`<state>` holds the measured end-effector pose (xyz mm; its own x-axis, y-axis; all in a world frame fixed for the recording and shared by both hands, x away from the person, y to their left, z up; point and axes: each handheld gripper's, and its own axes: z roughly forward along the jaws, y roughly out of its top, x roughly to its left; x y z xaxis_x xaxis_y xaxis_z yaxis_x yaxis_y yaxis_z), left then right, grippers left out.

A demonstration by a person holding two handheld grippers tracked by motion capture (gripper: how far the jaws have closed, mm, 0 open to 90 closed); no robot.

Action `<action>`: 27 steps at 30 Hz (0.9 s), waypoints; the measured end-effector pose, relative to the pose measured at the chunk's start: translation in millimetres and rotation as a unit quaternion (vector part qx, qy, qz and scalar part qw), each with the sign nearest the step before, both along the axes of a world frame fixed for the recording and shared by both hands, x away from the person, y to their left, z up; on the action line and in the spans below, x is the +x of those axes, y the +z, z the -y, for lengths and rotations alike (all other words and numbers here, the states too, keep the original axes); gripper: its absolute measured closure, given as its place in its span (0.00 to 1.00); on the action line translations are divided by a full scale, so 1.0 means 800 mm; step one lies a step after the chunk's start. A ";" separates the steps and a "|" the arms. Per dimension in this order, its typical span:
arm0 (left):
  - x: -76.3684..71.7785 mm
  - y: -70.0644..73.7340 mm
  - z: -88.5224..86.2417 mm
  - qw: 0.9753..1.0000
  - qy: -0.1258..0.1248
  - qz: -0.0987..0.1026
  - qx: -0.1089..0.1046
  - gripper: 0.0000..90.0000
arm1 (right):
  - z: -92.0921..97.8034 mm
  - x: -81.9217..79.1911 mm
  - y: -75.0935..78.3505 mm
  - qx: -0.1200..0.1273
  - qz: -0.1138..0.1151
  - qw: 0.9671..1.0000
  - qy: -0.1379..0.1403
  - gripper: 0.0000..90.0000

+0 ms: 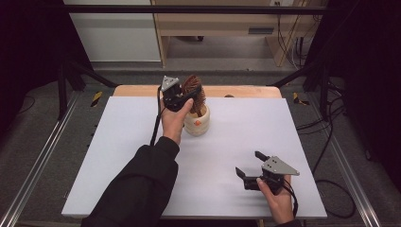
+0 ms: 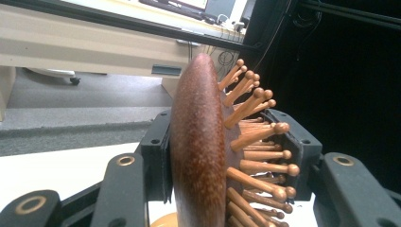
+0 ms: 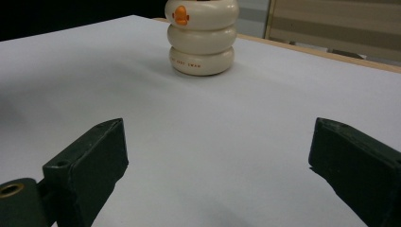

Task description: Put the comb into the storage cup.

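White tabletop (image 1: pixel 227 156) fills most of the high view, with pale cabinets and dark floor behind it. We hold 2 grippers. Our left gripper (image 1: pixel 182 98) is clenched on a wooden brush (image 1: pixel 195 93): in the left gripper view the jaws press on the brush (image 2: pixel 198 156) from both sides, one on its smooth dark back, the other among the knobbed pins (image 2: pixel 257 137). The brush stands nearly upright, long axis vertical, with its lower end in or just above the mouth of a cream ringed holder (image 1: pixel 197 124) near the far edge; we cannot tell whether it touches the holder inside.

Our right gripper (image 1: pixel 250 171) rests low near the front right, jaws released and wide apart, gripping nothing. In the right gripper view the holder (image 3: pixel 202 35) sits well ahead of those jaws, with bare tabletop between.

We judge that the coming move turns on the brush being straight over the holder, so travel runs along the brush's own axis. The left hand (image 1: pixel 176 120) is far nearer.
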<state>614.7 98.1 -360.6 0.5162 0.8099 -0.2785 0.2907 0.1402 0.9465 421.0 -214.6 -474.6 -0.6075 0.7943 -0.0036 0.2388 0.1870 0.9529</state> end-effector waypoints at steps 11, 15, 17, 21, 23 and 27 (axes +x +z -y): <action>0.001 -0.002 -0.005 1.000 0.004 -0.002 -0.001 0.52 | -0.001 0.000 0.000 0.000 -0.003 1.000 0.002 0.06; 0.000 -0.002 -0.006 1.000 0.004 -0.002 -0.002 0.52 | -0.001 0.000 0.000 0.001 -0.003 1.000 0.002 0.06; 0.000 -0.002 -0.006 1.000 0.004 -0.002 -0.001 0.52 | -0.001 0.000 -0.001 0.000 -0.003 1.000 0.003 0.06; 0.000 -0.003 -0.008 1.000 0.006 -0.003 -0.004 0.52 | -0.001 0.000 -0.001 0.000 -0.003 1.000 0.003 0.06; 0.000 -0.004 -0.009 1.000 0.007 -0.003 -0.005 0.52 | -0.001 0.000 -0.001 0.000 -0.003 1.000 0.003 0.06; 0.000 -0.005 -0.012 1.000 0.010 -0.004 -0.004 0.51 | -0.002 0.000 -0.001 0.000 -0.004 1.000 0.003 0.06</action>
